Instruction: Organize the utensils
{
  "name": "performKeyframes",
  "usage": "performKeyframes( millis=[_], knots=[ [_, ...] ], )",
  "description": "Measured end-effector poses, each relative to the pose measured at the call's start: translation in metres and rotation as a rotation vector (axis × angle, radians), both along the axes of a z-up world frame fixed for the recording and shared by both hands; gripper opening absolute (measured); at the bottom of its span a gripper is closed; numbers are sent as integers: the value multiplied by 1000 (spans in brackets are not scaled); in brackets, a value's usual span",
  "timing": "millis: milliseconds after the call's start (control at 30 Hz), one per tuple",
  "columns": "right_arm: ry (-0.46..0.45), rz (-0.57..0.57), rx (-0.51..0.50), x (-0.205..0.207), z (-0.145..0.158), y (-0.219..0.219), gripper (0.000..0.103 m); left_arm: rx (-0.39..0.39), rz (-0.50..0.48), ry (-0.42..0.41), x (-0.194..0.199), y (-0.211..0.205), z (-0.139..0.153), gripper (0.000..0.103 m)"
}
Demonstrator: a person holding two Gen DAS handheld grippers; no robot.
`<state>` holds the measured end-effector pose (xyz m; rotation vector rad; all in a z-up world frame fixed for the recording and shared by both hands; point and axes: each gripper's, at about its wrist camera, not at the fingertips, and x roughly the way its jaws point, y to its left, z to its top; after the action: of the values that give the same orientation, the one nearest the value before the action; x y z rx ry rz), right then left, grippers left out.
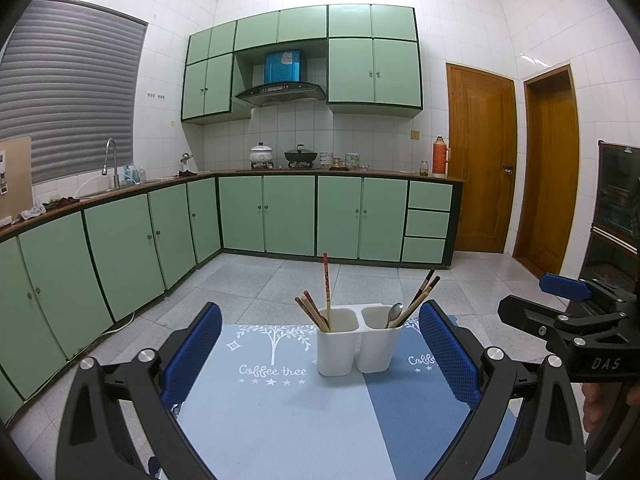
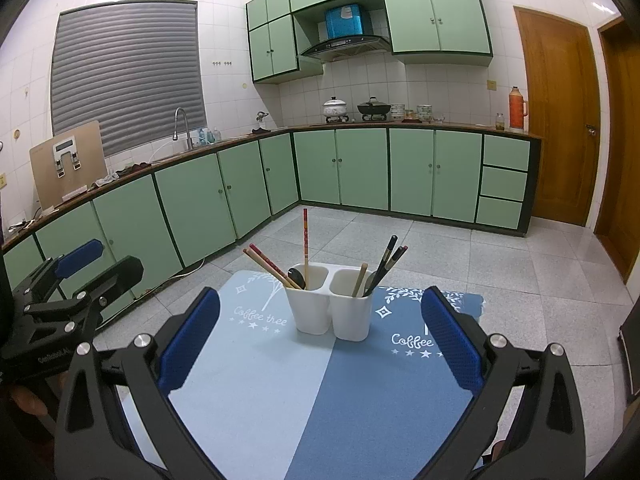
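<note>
A white two-compartment utensil holder (image 1: pixel 358 340) (image 2: pixel 330 306) stands at the far end of a blue mat (image 1: pixel 280 408) (image 2: pixel 320 392). Its left compartment holds red and wooden chopsticks (image 1: pixel 326 284) (image 2: pixel 305 240) and a dark spoon (image 2: pixel 297 277). Its right compartment holds dark chopsticks (image 1: pixel 424 290) (image 2: pixel 388 264), a wooden stick and a metal spoon (image 1: pixel 395 312). My left gripper (image 1: pixel 320 352) is open and empty, short of the holder. My right gripper (image 2: pixel 320 340) is open and empty, also short of it. Each gripper shows at the other view's edge: the right one (image 1: pixel 568 320), the left one (image 2: pixel 72 280).
The mat covers a small table over a grey tiled floor (image 1: pixel 248 280). Green base cabinets (image 1: pixel 288 216) with a sink, pots and a thermos run along the far walls. Wooden doors (image 1: pixel 480 156) stand at the right.
</note>
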<state>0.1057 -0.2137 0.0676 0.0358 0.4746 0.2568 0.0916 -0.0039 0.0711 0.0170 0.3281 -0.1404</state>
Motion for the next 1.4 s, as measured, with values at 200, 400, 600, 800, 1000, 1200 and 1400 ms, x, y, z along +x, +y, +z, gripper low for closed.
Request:
performKeyframes(
  millis=[200, 400, 600, 800, 1000, 1200, 1400],
  knots=[
    [0, 1, 0, 0, 0, -1, 98, 0, 0, -1, 0, 0, 0, 97],
    [0, 0, 0, 0, 0, 0, 98, 0, -1, 0, 0, 0, -1, 97],
    [1, 0, 0, 0, -1, 0, 98, 0, 0, -1, 0, 0, -1, 97],
    [0, 1, 0, 0, 0, 0, 98, 1, 0, -2, 0, 0, -2, 97],
    [0, 0, -1, 0, -1, 0, 98, 1, 0, -1, -1, 0, -2, 97],
    [1, 1, -2, 0, -1, 0, 98, 0, 2, 0, -2, 1, 1, 97],
    [2, 1, -1, 0, 0, 0, 98, -3, 4, 3, -1, 5, 4, 97]
  ],
)
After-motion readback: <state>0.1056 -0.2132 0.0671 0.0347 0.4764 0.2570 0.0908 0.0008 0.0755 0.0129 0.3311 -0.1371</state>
